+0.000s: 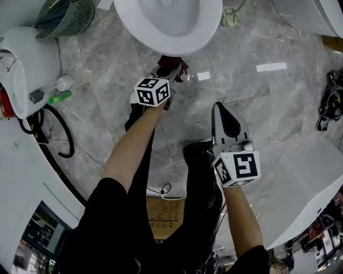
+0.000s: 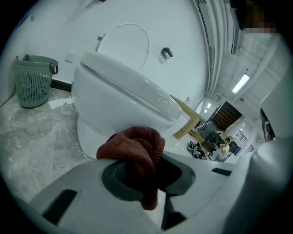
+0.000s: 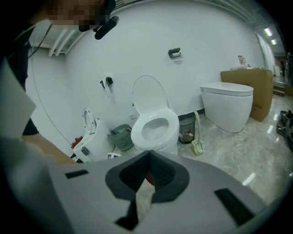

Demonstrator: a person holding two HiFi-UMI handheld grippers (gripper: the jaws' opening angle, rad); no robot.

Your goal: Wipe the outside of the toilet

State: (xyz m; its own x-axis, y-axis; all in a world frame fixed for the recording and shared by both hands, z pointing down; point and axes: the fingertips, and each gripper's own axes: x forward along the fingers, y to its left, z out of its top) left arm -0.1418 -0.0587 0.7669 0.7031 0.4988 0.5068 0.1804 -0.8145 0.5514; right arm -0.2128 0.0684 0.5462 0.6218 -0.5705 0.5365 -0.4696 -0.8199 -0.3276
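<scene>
The white toilet (image 1: pixel 169 24) stands at the top of the head view with its seat lid raised (image 3: pixel 148 91). My left gripper (image 1: pixel 170 68) is shut on a dark red cloth (image 2: pixel 137 146), held just below the bowl's front. In the left gripper view the cloth bunches over the jaws, close to the bowl's outer wall (image 2: pixel 114 98); I cannot tell if it touches. My right gripper (image 1: pixel 221 109) hangs farther back and to the right, above the grey marble floor. Its jaws are shut with nothing between them, and it points at the toilet (image 3: pixel 154 128).
A green basket (image 1: pixel 64 16) stands left of the toilet, near a white fixture (image 1: pixel 21 64) and a black hose (image 1: pixel 59 134). A brush (image 3: pixel 198 141) and a small bin (image 3: pixel 185 128) stand to the toilet's right. Beyond are a second toilet (image 3: pixel 229 103), a cardboard box (image 3: pixel 252 89) and cables (image 1: pixel 329 101).
</scene>
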